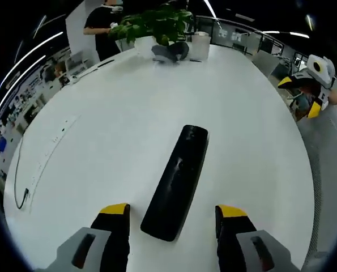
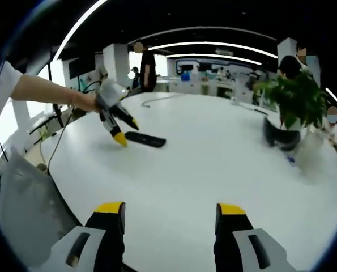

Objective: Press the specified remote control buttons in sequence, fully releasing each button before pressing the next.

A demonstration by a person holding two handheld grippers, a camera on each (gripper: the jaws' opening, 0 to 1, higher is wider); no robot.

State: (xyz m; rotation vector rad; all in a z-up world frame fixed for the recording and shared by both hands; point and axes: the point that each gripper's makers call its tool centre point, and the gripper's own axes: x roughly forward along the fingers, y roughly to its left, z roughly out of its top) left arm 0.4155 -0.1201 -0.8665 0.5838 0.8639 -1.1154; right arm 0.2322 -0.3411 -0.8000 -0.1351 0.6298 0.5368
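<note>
Right now the left gripper (image 1: 172,218) is hovering over the near end of the black remote control (image 1: 176,180), jaws spread wide to either side of it and gripping nothing — this looks like the approach before a button press. The remote control is lying flat on the white tabletop (image 1: 111,136), well in from every edge. In the right gripper view that same gripper (image 2: 124,132) is angling down beside the remote (image 2: 146,139), held by a person's hand (image 2: 88,102). The right gripper (image 2: 171,218) is hanging back over bare tabletop, jaws parted and empty. Next, I judge, one jaw tip needs lowering onto a button — which button is too small to read. A potted plant (image 1: 157,22) is standing toward the far edge, a cable (image 1: 35,164) along the left edge; nothing is blocking the way.
</note>
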